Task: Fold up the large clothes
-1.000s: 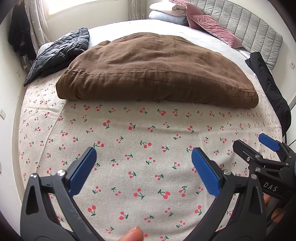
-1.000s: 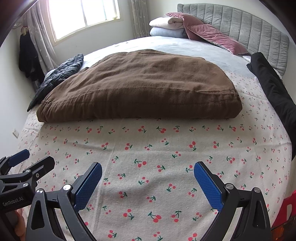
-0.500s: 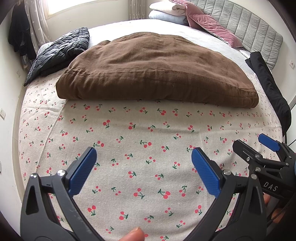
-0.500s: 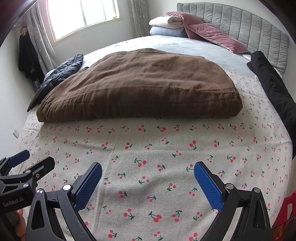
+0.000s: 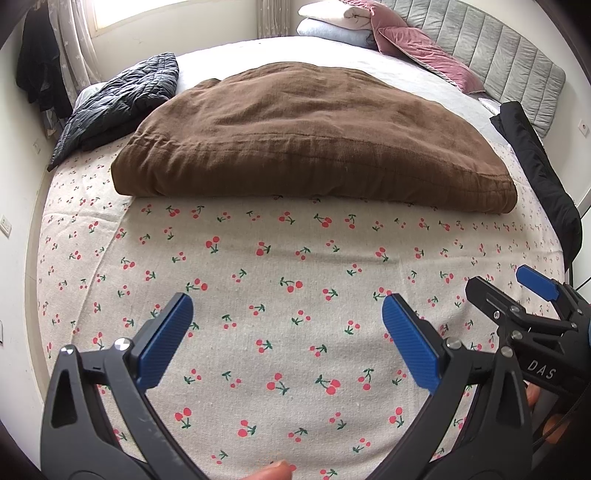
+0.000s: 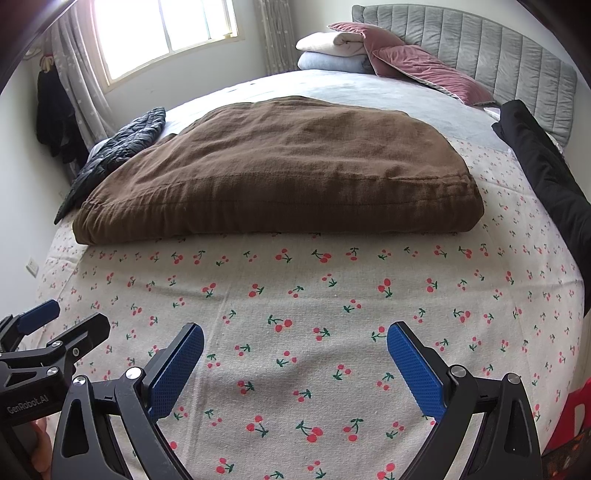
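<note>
A thick brown garment [image 5: 310, 136] [image 6: 280, 173] lies folded into a flat bundle across the middle of the bed, on the cherry-print cloth [image 5: 295, 266] [image 6: 295, 295]. My left gripper [image 5: 288, 325] hovers over the cloth well short of the bundle, open, nothing between its blue pads. To its right, my right gripper [image 6: 295, 354] is held the same way, open and empty. Each gripper shows at the edge of the other's view: the right one [image 5: 517, 295], the left one [image 6: 62, 325].
A dark quilted jacket [image 5: 118, 107] lies at the bed's far left. A black garment [image 5: 535, 173] runs along the right edge. Folded blankets and pink pillows [image 6: 406, 59] sit by the grey headboard [image 6: 498, 62]. A window [image 6: 166, 33] is at back left.
</note>
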